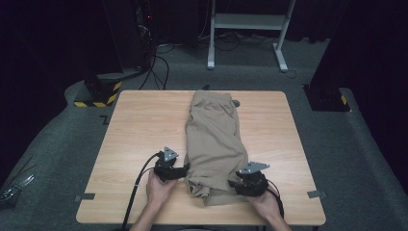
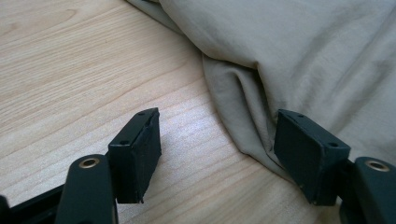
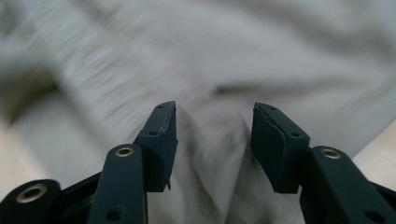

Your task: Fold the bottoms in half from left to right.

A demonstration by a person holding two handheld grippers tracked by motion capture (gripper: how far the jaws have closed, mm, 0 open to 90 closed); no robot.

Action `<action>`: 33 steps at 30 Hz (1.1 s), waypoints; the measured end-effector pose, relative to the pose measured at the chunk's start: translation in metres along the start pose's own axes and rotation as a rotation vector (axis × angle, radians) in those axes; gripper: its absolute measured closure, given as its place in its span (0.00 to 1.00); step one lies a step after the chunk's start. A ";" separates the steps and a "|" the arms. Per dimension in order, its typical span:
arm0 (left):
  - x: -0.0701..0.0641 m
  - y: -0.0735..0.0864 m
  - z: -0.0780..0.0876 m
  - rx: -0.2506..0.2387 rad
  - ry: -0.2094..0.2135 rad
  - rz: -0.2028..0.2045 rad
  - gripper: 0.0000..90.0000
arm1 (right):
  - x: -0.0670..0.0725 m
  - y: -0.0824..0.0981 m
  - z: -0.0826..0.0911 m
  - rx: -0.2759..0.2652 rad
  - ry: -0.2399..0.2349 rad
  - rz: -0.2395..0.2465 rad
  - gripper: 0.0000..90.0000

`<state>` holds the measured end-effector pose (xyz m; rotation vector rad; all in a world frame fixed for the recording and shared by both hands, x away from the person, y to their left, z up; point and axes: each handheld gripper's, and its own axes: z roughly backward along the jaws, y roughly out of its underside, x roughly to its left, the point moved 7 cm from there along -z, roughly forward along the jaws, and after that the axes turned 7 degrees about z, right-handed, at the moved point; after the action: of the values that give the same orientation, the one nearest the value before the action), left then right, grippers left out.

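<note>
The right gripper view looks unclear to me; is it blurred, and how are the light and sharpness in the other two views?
Right gripper view: the beige trousers are smeared by motion blur, the gripper stays sharp. Left gripper view: sharp, wood grain of the table clear, soft shadow under the cloth folds. High view: the table is evenly lit, the room around is dark.

Khaki trousers [image 1: 214, 139] of soft matt woven cloth, smooth in the broad stretches and creased into rounded folds along the near hem. Table [image 1: 139, 130] of pale wood-grain laminate, smooth with a faint satin sheen, grain lines running left to right; floor around it of grey, rough, matt carpet [image 1: 57, 144]. Left gripper [image 2: 217, 154] and right gripper [image 3: 212, 149] of matt black hard plastic, pads [image 2: 140, 154] faced with dull, slightly scuffed rubbery material, brassy metal rivets in the links, a grey matt plate atop each.
</note>
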<state>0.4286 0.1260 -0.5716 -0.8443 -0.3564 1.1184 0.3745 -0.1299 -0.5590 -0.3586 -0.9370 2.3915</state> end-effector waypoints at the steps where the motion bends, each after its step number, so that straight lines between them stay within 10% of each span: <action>1: 0.001 0.000 0.000 -0.003 0.005 0.005 0.36 | 0.004 0.005 0.003 -0.004 -0.011 -0.001 0.54; 7: -0.014 -0.010 0.010 -0.035 0.070 0.019 0.36 | 0.016 0.018 0.018 -0.012 -0.040 0.038 0.53; 14: -0.039 -0.011 0.012 0.000 0.130 -0.028 0.35 | -0.021 -0.018 0.029 -0.149 0.050 -0.106 0.63; 20: -0.046 -0.002 0.013 0.021 0.134 -0.048 0.34 | -0.046 -0.022 -0.002 -0.044 0.133 -0.129 0.67; 33: -0.066 0.023 0.052 0.022 0.179 -0.152 0.33 | 0.004 0.009 0.028 -0.064 -0.011 -0.026 0.61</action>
<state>0.3530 0.0928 -0.5449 -0.8758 -0.2545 0.8974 0.3560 -0.1481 -0.5449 -0.3560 -1.0193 2.3461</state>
